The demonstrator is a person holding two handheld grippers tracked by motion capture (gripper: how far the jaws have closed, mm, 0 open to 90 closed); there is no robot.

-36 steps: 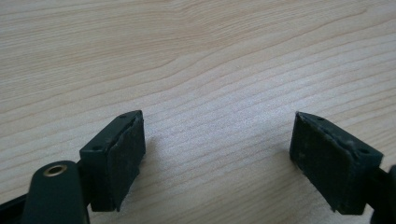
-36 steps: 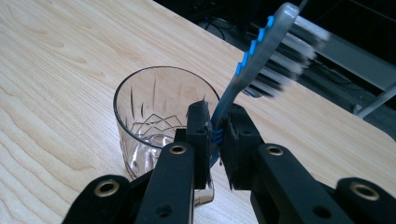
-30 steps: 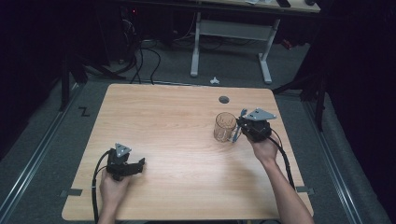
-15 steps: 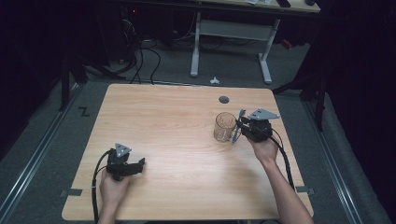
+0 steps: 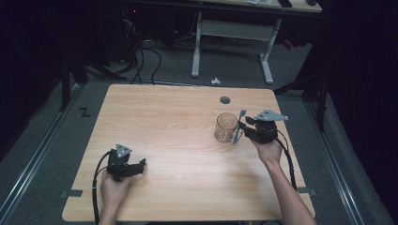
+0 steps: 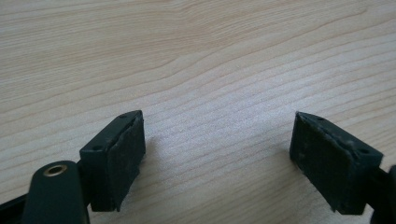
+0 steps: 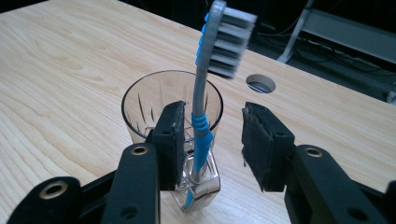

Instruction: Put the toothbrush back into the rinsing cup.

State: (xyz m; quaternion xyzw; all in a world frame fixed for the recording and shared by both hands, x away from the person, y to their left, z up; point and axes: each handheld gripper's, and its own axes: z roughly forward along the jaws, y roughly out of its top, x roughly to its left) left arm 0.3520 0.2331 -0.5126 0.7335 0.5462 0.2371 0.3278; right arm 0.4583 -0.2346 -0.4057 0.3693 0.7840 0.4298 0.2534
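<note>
A clear glass tumbler (image 5: 226,127) stands on the wooden table (image 5: 178,117), right of centre. A grey and blue toothbrush (image 7: 201,116) stands in it, bristles up, leaning on the rim nearest my right gripper; its lower end shows through the thick base. My right gripper (image 7: 210,123) is open, with its jaws on either side of the handle, which lies close to the left pad (image 7: 173,140). In the high view the right gripper (image 5: 241,130) points left at the tumbler. My left gripper (image 5: 140,165) rests open near the front left, with bare wood between its jaws (image 6: 217,140).
A round cable hole (image 5: 225,100) sits in the table behind the tumbler. A desk frame (image 5: 230,42) and cables stand on the floor beyond the far edge. A small white object (image 5: 215,80) lies on the floor there.
My right gripper has drawn back a little to the right, away from the tumbler. The toothbrush and tumbler stay where they were. The left gripper has not moved.
</note>
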